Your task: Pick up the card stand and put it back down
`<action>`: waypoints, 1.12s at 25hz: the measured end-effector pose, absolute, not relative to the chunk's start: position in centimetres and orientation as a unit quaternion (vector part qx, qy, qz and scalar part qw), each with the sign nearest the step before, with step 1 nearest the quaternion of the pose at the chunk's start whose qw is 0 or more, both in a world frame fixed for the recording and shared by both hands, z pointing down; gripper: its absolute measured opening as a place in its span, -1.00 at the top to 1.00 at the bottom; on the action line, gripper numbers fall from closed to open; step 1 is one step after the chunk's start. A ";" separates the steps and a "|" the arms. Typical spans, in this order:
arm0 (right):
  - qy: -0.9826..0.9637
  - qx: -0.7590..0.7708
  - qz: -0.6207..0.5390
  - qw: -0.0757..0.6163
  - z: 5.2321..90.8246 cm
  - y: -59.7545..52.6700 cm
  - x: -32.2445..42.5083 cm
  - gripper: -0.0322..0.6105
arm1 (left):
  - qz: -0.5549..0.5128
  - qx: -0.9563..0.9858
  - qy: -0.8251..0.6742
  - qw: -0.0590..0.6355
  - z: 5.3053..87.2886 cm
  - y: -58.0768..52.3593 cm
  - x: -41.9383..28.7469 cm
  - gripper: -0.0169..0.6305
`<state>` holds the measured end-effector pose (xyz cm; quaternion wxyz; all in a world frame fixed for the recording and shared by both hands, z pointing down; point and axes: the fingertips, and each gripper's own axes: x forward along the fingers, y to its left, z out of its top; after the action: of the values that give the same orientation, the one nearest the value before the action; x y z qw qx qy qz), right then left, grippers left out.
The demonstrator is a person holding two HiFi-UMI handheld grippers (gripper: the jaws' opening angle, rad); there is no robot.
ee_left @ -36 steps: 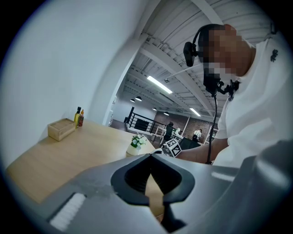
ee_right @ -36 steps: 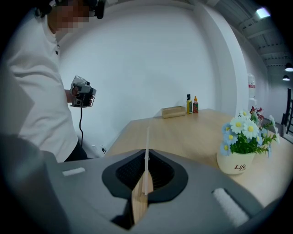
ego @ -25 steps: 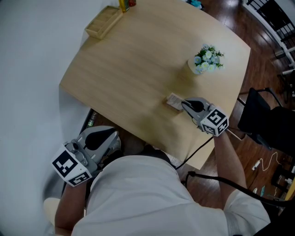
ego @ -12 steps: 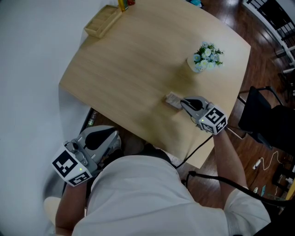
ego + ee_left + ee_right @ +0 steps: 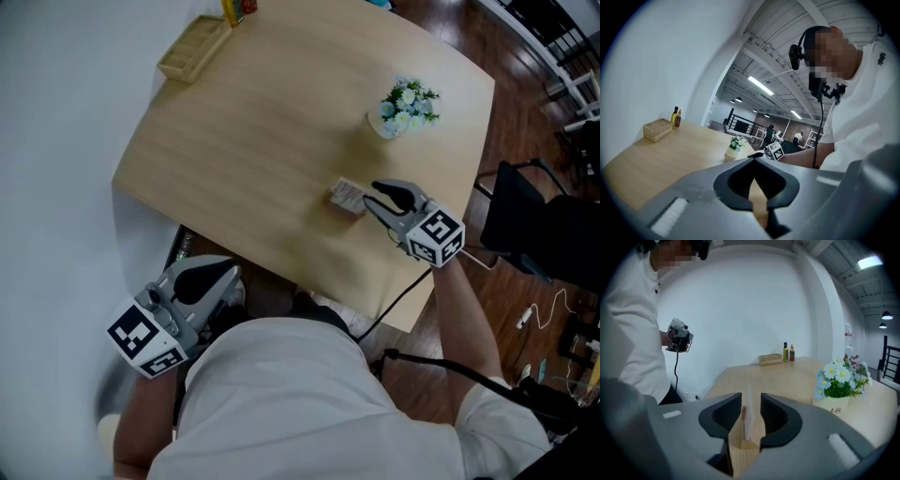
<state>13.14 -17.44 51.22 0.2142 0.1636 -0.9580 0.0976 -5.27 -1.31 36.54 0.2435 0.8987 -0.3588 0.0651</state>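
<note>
Card stand [image 5: 346, 196] on table [image 5: 262, 122], just right of centre in the head view. Rests on the tabletop by its wooden base, thin pale panel upright. Sits between the jaws of right gripper [image 5: 369, 199]; same stand at lower centre of the right gripper view, edge-on. Jaws opening, with a gap visible on each side of the stand and the pads not pressing on it. Gripper carried on the person's right arm, reaching in from the lower right of the frame, marker cube uppermost. Cable [image 5: 398, 305] trailing from it down past the near table edge.

Left gripper [image 5: 232, 274] off the table, at lower left of the head view, below the near table edge and beside the person's white shirt [image 5: 291, 403]. Jaws together in the left gripper view, tips meeting, nothing between them. Points across the table toward the right gripper, small at mid-frame in that view.

Flower pot [image 5: 397, 101] at upper right of the table, well apart from the stand: white pot, pale blue and white flowers. Wooden box [image 5: 192, 49] at the upper left table corner, two bottles [image 5: 234, 7] just beyond it at the top edge of the frame. Dark chair [image 5: 534, 234] at the right edge, on a dark wood floor [image 5: 469, 309].
</note>
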 end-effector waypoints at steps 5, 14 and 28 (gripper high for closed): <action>-0.945 0.235 0.101 0.202 48.3 -16.0 14.8 0.48 | 0.068 0.914 -0.327 0.232 36.1 -1.1 -6.7 0.95; -0.882 0.406 0.137 0.196 45.9 -6.4 16.4 0.48 | 0.076 0.951 -0.225 0.196 35.0 -0.2 -11.7 0.95; -0.816 0.521 0.200 0.148 42.8 14.0 5.5 0.48 | 0.090 0.969 -0.138 0.184 36.8 5.8 -18.9 0.95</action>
<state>5.49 13.98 42.78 0.1484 0.5210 -0.8165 0.1998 -18.87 5.79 36.76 0.1841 0.9690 -0.1381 0.0902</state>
